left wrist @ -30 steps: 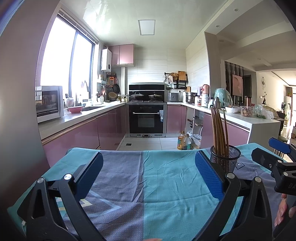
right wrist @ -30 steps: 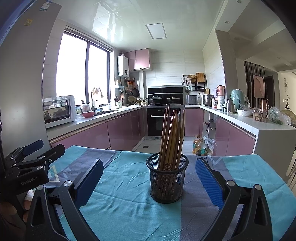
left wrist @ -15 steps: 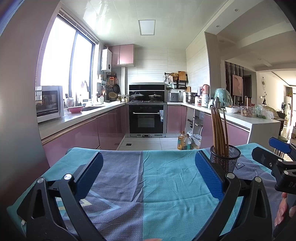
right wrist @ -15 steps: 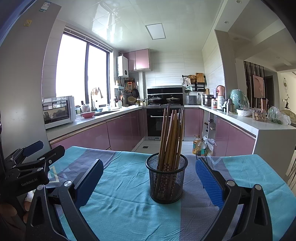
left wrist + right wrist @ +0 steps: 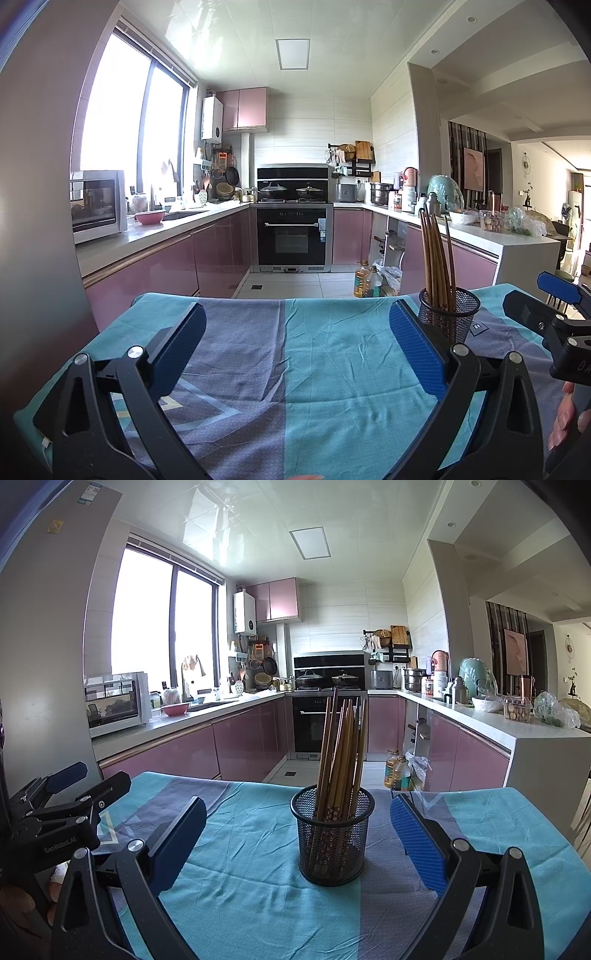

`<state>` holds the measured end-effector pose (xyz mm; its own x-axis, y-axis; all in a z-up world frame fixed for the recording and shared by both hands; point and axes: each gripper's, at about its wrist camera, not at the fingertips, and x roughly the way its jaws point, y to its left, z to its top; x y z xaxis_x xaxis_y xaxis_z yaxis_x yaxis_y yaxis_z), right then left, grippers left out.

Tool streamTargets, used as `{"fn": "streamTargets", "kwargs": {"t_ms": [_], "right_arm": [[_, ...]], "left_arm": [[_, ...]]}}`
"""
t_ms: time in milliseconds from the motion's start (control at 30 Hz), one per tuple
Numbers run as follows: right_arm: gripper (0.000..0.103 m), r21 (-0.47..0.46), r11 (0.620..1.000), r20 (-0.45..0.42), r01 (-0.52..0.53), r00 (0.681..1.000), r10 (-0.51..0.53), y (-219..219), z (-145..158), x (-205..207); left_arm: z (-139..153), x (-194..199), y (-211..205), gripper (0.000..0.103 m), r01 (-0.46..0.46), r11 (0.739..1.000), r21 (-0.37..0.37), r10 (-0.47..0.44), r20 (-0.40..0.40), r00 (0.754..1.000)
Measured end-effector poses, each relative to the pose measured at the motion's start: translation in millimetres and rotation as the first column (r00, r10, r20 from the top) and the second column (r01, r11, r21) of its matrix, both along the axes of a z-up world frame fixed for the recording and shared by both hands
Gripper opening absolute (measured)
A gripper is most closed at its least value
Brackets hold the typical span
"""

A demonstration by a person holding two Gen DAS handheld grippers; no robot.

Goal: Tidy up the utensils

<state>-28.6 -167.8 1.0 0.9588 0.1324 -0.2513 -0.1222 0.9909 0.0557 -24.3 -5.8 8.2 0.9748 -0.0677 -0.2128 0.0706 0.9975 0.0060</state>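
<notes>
The black mesh holder (image 5: pixel 334 836) stands straight ahead of the right tool (image 5: pixel 295 834), framed between its wide-spread, empty blue pads, so the right hand is clearly the nearer one. The wooden chopsticks (image 5: pixel 341 753) in it rise nearly upright, fanning a little at the tips. From the left tool (image 5: pixel 295 347), equally wide and empty, the holder lies off to the right, beyond its right pad. All rests on a bench under a rumpled teal-and-grey cloth (image 5: pixel 243 853), in a pink-cabineted kitchen with the oven (image 5: pixel 291 236) at the far end.
</notes>
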Motion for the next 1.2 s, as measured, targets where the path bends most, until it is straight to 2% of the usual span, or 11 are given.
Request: {"fn": "streamTargets", "kwargs": {"t_ms": [1200], "right_arm": [[0.096, 0.0, 1.0, 0.0, -0.001, 1.0, 0.001, 0.0, -0.4, -0.3]], "left_arm": [[-2.0, 1.1, -1.5, 0.098, 0.002, 1.0, 0.0, -0.002, -0.002, 1.0]]}}
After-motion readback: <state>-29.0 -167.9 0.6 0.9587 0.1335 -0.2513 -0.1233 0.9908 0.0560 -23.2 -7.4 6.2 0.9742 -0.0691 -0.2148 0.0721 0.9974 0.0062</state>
